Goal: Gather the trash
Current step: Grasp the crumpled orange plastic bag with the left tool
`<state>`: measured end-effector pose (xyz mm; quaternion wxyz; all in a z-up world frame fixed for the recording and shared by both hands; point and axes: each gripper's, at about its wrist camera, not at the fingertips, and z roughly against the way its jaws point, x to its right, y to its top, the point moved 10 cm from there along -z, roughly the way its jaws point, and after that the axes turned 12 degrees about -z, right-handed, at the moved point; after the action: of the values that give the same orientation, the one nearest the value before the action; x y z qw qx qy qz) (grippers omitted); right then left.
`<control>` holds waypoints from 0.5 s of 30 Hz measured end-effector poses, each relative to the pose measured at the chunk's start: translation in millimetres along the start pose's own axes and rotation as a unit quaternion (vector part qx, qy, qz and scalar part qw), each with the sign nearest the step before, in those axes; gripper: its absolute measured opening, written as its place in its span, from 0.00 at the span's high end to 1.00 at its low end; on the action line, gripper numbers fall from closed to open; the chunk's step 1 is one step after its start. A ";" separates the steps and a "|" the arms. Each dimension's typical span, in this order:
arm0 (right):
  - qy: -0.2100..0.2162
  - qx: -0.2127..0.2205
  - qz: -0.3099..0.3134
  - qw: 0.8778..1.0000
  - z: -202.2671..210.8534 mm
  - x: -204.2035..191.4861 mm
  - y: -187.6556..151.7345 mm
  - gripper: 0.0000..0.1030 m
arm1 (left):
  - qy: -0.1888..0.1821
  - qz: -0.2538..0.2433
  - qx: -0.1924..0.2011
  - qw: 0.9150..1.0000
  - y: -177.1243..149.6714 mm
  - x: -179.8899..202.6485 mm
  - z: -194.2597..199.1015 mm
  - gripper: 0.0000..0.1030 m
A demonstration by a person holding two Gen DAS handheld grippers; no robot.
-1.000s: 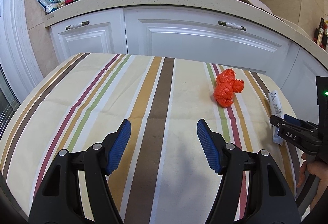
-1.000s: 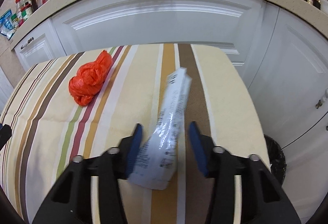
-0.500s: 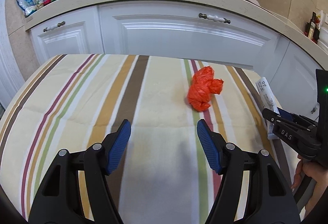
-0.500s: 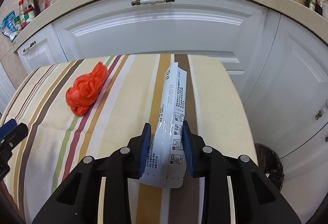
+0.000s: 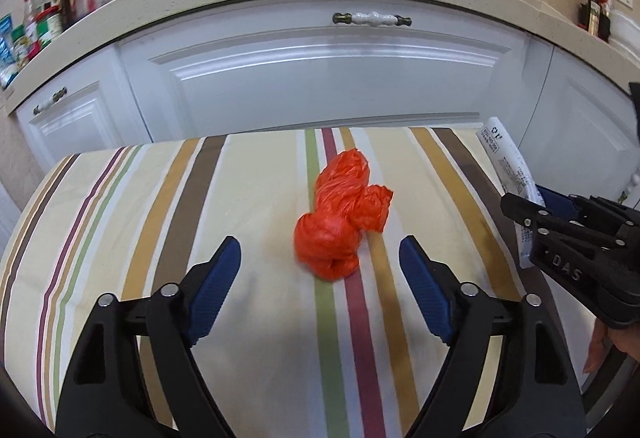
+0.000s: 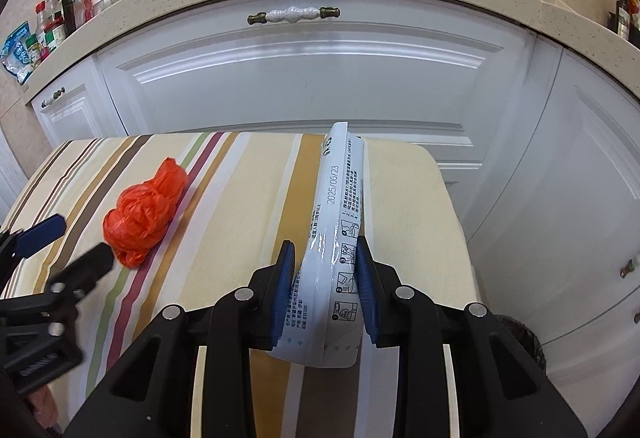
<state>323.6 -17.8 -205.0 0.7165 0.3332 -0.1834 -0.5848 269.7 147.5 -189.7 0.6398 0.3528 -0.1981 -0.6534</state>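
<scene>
- The left gripper (image 5: 320, 258) is low over the striped tablecloth (image 5: 248, 197), and its jaws are opening; nothing is between the blue pads yet.
- The crumpled orange plastic bag (image 5: 340, 222) lies on the cloth just ahead of that gap, at about twelve o'clock from the fingertips, slightly toward one.
- The right gripper (image 6: 326, 278) pinches a white printed sachet (image 6: 340, 222), which stands up out of the pads toward twelve o'clock (the grip sits on its lower half).
- A dark bin (image 6: 524, 342) shows at about four o'clock in the right wrist view, beside the table's corner and below it.
- To take the bag cleanly, I would bring the left gripper forward until both pads flank the thickest part of the bundle, then close low, near the cloth.
- The bag is soft and springy, so a shallow bite on the loose flap at its one o'clock side would likely slip.
- Keep the pads off the tablecloth, or the fabric may bunch up with the bag.
</scene>
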 end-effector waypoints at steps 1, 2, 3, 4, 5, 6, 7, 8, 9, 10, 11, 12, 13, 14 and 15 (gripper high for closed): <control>0.001 0.000 0.001 1.000 -1.9 0.4 2.1 0.70 | 0.002 -0.003 -0.003 1.000 1.6 1.4 -5.4 0.21; 0.001 0.000 0.001 1.000 -3.0 0.5 3.4 0.70 | 0.003 -0.005 -0.007 1.000 2.9 2.2 -11.8 0.21; 0.002 0.000 0.001 1.000 -3.4 1.1 3.2 0.70 | 0.003 -0.004 -0.010 1.000 3.7 2.2 -17.7 0.21; 0.002 0.000 0.001 1.000 -4.5 1.7 4.1 0.70 | 0.001 -0.001 -0.013 1.000 4.1 1.7 -22.8 0.21; 0.003 -0.001 0.001 1.000 -5.6 2.0 4.6 0.70 | -0.001 0.003 -0.016 1.000 4.5 1.7 -26.4 0.21; 0.003 -0.002 0.000 1.000 -7.0 2.6 4.8 0.70 | -0.004 0.007 -0.018 1.000 5.1 1.1 -29.4 0.21; 0.003 -0.003 0.000 1.000 -7.9 2.7 4.6 0.70 | -0.006 0.012 -0.020 1.000 5.8 0.4 -31.6 0.23; 0.004 -0.004 -0.001 1.000 -8.9 3.0 4.4 0.70 | -0.007 0.016 -0.020 1.000 6.6 -0.8 -33.3 0.25; 0.005 -0.004 -0.001 1.000 -9.8 3.3 4.2 0.70 | -0.011 0.019 -0.019 1.000 7.1 -1.0 -34.5 0.34; 0.005 -0.005 -0.002 1.000 -10.5 3.7 4.1 0.70 | -0.018 0.018 -0.022 0.999 7.3 0.5 -36.4 0.47; 0.006 -0.006 -0.002 1.000 -10.7 4.2 3.7 0.70 | -0.020 0.014 -0.026 0.999 7.0 2.1 -38.3 0.50; 0.007 -0.007 -0.003 1.000 -11.2 4.3 3.3 0.70 | -0.020 0.010 -0.025 0.999 7.5 3.2 -39.4 0.52; 0.008 -0.008 -0.004 1.000 -11.5 4.4 2.9 0.70 | -0.021 0.006 -0.024 0.999 8.3 4.5 -39.7 0.58; 0.009 -0.009 -0.004 1.000 -11.7 4.7 2.7 0.70 | -0.023 0.000 -0.023 0.999 8.7 6.5 -39.6 0.61; 0.009 -0.009 -0.005 1.000 -11.9 4.9 2.3 0.70 | -0.024 -0.004 -0.022 0.999 9.3 7.9 -39.5 0.64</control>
<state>334.2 -19.1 -212.5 0.7183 0.3331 -0.1700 -0.5868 304.9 146.5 -211.4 0.6399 0.3239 -0.1978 -0.6682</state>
